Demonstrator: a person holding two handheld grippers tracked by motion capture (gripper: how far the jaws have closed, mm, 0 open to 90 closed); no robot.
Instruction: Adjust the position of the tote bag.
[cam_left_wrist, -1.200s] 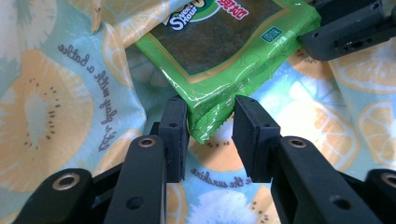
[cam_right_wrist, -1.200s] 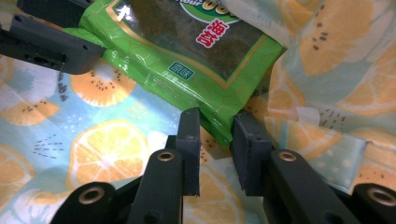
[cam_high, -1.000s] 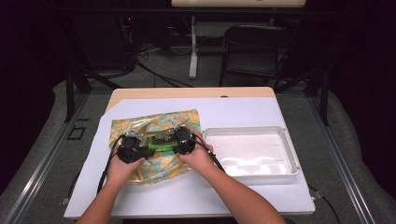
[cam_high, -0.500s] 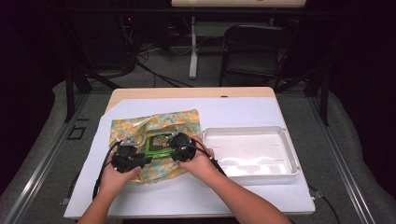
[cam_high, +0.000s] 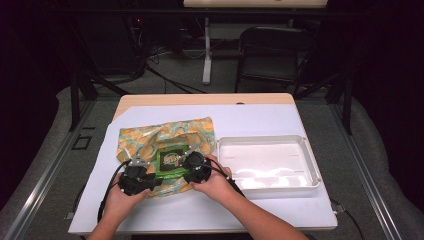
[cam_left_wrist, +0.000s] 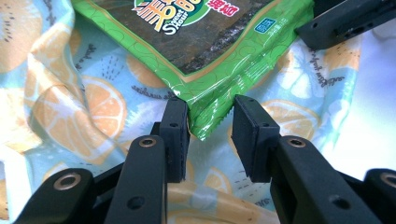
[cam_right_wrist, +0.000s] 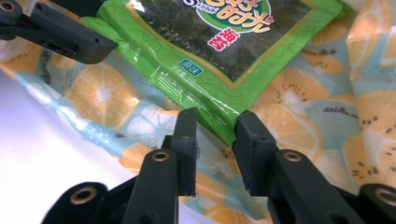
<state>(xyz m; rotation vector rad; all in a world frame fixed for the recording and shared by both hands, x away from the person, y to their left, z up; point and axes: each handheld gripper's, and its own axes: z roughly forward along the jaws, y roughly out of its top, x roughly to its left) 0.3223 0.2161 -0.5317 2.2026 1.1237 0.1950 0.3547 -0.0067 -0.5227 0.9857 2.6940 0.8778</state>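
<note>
A green snack packet (cam_high: 172, 161) lies flat on an orange-and-kiwi print cloth (cam_high: 150, 137) at the table's left. My left gripper (cam_left_wrist: 210, 107) is open, and the packet's near corner (cam_left_wrist: 205, 116) pokes into the gap, against the left jaw. My right gripper (cam_right_wrist: 215, 119) is open too, with the packet's other near corner (cam_right_wrist: 224, 126) just at the mouth of its jaws. From above, the left gripper (cam_high: 145, 176) and right gripper (cam_high: 190, 170) flank the packet's near edge. The right gripper's jaw (cam_left_wrist: 345, 21) crosses the left gripper view's top right.
A white rectangular tray (cam_high: 310, 165) sits right of the cloth, with nothing in it. A pale sheet (cam_high: 280, 210) covers the wooden table (cam_high: 200, 99). A black chair (cam_high: 270, 55) and cables stand on the floor beyond the far edge.
Both grippers have drawn back toward the near edge of the table, the left one farther. They now sit at the packet's near corners instead of beside its middle.
</note>
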